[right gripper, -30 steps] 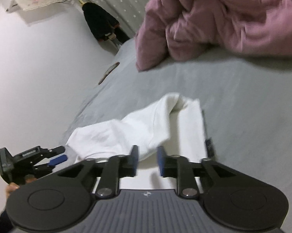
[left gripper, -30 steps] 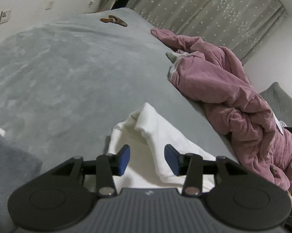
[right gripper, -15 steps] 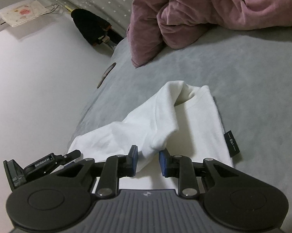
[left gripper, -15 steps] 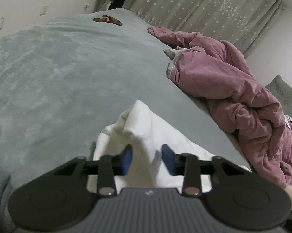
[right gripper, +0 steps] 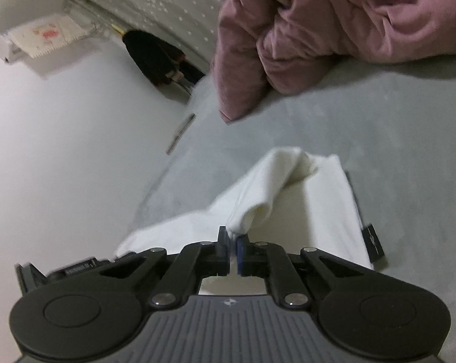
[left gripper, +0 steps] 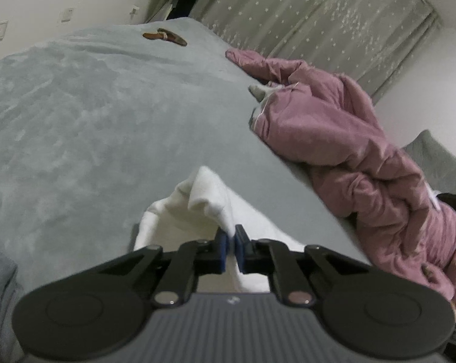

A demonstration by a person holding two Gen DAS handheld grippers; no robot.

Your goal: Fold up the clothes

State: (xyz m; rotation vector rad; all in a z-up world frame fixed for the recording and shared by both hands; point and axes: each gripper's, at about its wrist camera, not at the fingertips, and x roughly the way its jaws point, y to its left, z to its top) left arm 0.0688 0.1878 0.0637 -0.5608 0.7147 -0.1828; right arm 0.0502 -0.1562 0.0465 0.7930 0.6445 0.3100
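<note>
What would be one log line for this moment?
left tool: shut on white shirt | right tool: shut on white shirt | shirt partly lifted off grey bed

Loads of open grey bedspread (left gripper: 91, 127) left of the white garment (left gripper: 203, 193), nothing in the way there. The right side's blocked by a heaped pink quilt (left gripper: 343, 151). Small brown item (left gripper: 164, 34) sits far off near the curtain (left gripper: 318, 21).
</note>
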